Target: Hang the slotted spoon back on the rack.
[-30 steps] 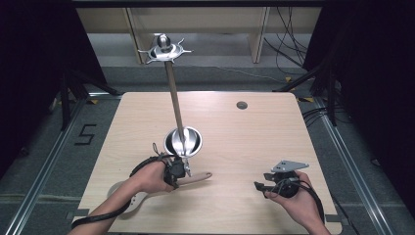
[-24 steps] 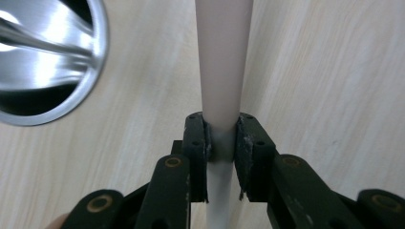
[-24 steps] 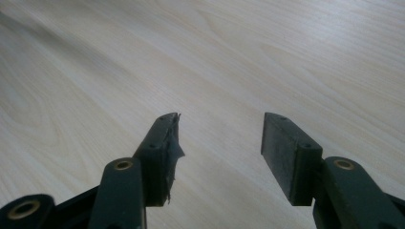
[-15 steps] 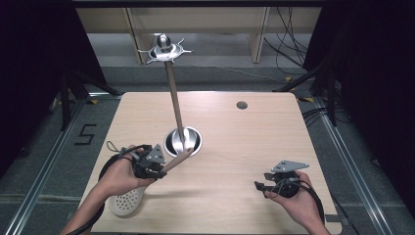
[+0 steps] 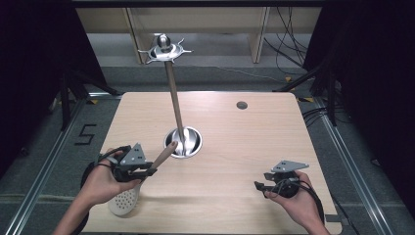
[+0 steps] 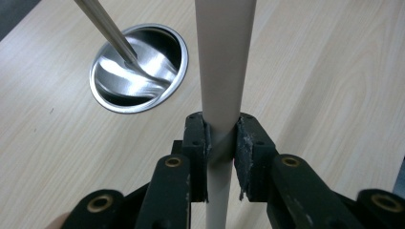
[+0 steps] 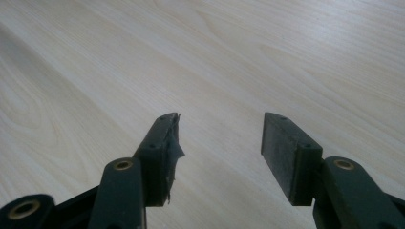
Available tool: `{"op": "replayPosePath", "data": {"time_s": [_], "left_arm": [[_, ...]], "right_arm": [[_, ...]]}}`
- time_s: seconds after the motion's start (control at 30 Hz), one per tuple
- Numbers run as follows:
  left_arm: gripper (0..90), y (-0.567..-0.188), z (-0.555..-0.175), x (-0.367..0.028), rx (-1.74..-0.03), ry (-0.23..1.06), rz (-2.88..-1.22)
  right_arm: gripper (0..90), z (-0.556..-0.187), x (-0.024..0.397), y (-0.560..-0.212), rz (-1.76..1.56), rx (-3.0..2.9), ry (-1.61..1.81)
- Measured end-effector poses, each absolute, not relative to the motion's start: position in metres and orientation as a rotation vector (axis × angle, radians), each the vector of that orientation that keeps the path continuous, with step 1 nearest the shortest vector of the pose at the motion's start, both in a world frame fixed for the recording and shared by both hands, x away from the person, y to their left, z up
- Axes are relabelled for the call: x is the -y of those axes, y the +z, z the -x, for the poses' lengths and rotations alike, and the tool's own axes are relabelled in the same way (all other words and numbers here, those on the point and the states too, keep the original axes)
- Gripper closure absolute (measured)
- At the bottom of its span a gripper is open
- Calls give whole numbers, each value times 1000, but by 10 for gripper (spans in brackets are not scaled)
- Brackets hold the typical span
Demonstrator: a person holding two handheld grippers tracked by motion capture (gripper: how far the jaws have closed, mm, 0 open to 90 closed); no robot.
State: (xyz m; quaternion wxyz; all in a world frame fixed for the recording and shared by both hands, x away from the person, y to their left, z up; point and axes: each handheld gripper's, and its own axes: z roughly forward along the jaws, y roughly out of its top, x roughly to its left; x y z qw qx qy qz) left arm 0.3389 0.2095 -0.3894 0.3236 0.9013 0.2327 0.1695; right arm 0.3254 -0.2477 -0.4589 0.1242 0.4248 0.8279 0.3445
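here, left tongs [image 6: 222, 143] clamping beige utensil handle [image 6: 223, 62]; right tongs [image 7: 219, 143] agape

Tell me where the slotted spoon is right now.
In the high view the slotted spoon sits near the table's front-left, gripped by the left gripper; its handle points toward the stand's round steel base.

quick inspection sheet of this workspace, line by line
surface: light wood table, small dark round hole near far edge
job's things: slotted spoon, beige handle clamped, perforated white head low at the near left; steel stand, round base, upright pole, hooked top
clutter: nothing seen
grippers: left gripper shut on the handle; right gripper open, holding nothing, over bare table
cables: black cable at right wrist; loose cables on floor beyond table
surroundings: dark curtains either side, wooden frame behind, a "5" marked on floor
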Motion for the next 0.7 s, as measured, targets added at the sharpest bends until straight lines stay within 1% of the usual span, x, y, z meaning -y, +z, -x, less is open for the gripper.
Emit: {"op": "replayPosePath", "data": {"time_s": [0.07,0.23,0.3,0.43,0.5,0.53,0.7], "left_arm": [[752,-388,-339,-213,-607,455,-2362],[752,-385,-336,-230,-634,464,-2265],[752,-384,-335,-233,-642,469,-2251],[752,-383,-332,-244,-717,482,-2152],[752,-384,-332,-249,-725,494,-2104],[752,-386,-330,-249,-762,488,-2062],[752,-386,-328,-256,-790,532,-2009]], "right_arm": [[480,-325,248,-459,-1239,-2414,1004],[479,-325,247,-459,-1235,-2412,1003],[480,-325,247,-459,-1239,-2415,1004],[479,-325,246,-458,-1251,-2413,1009],[480,-325,246,-458,-1251,-2413,1009],[480,-325,247,-458,-1251,-2413,1009],[479,-325,247,-459,-1229,-2411,1005]]}}
